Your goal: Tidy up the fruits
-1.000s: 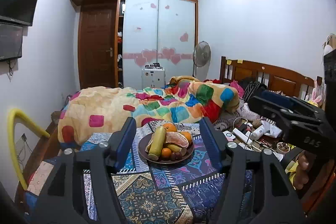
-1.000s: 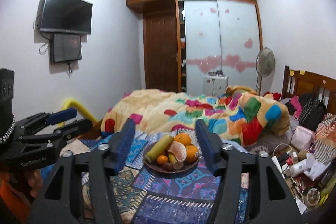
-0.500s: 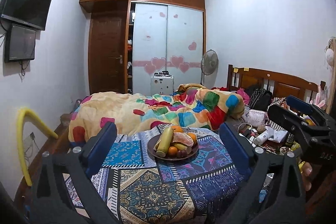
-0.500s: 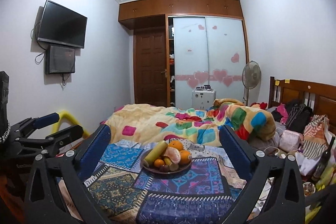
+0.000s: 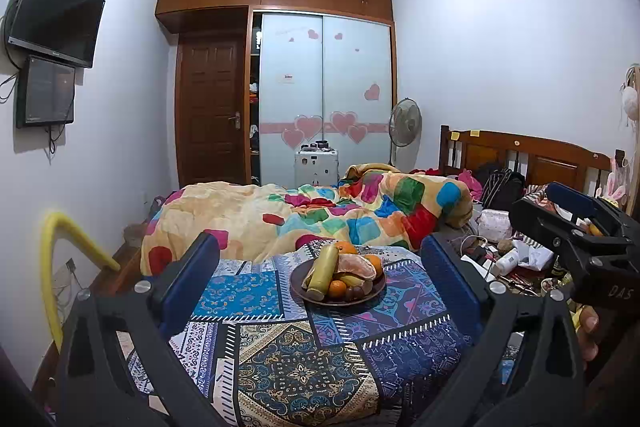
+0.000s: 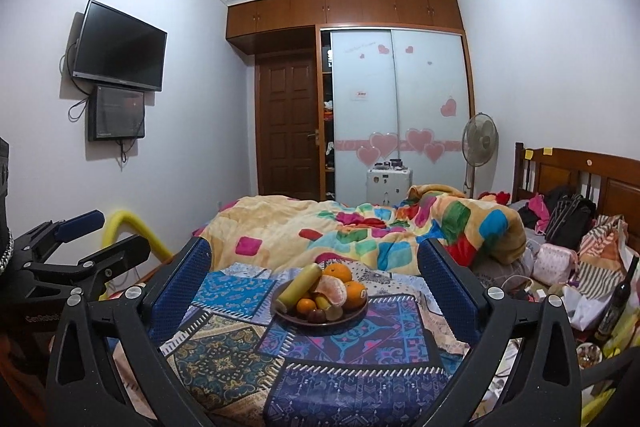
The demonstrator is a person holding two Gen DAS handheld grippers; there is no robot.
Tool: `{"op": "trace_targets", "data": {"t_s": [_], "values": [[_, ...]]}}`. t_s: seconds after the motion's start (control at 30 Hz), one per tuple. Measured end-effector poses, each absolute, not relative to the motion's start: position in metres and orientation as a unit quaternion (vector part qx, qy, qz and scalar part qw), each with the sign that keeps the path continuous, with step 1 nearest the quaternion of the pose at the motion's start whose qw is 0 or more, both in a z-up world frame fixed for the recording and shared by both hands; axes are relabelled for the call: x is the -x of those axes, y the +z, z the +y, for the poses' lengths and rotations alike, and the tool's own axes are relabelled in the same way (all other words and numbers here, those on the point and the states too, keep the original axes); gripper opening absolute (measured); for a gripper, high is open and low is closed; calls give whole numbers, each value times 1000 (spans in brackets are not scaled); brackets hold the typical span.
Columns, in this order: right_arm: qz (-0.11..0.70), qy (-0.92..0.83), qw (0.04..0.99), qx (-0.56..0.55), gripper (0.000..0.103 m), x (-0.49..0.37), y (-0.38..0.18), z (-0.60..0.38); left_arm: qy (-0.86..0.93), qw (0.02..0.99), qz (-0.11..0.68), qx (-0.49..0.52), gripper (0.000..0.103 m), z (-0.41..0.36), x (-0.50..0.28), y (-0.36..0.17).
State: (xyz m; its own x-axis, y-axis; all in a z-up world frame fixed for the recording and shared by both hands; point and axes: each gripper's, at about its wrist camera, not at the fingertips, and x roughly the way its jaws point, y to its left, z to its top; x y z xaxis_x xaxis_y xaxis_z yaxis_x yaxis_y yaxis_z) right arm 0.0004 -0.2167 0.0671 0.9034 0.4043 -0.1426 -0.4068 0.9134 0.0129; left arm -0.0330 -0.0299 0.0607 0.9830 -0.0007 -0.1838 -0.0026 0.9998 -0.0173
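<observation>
Fruits on the brown plate (image 5: pixel 338 301) lie straight ahead of my left tongs (image 5: pixel 320 283) and right tongs (image 6: pixel 314 287), both wide and empty.

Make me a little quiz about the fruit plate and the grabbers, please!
1. True or false: the plate sits on the patterned cloth.
2. Which fruit is the tallest on the plate?
A. long yellow-green fruit
B. peeled orange
C. small dark fruit
3. Fill in: the left gripper and the right gripper are both ____, holding nothing.

Key: 1 true; 2 A; 3 open.
</observation>
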Motion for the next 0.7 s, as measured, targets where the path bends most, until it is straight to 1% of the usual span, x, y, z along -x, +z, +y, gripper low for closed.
{"op": "trace_targets", "data": {"t_s": [0.7], "values": [[76,211,975,6,103,0,66,-214,0,995,95,9,102,-29,31,60]]}}
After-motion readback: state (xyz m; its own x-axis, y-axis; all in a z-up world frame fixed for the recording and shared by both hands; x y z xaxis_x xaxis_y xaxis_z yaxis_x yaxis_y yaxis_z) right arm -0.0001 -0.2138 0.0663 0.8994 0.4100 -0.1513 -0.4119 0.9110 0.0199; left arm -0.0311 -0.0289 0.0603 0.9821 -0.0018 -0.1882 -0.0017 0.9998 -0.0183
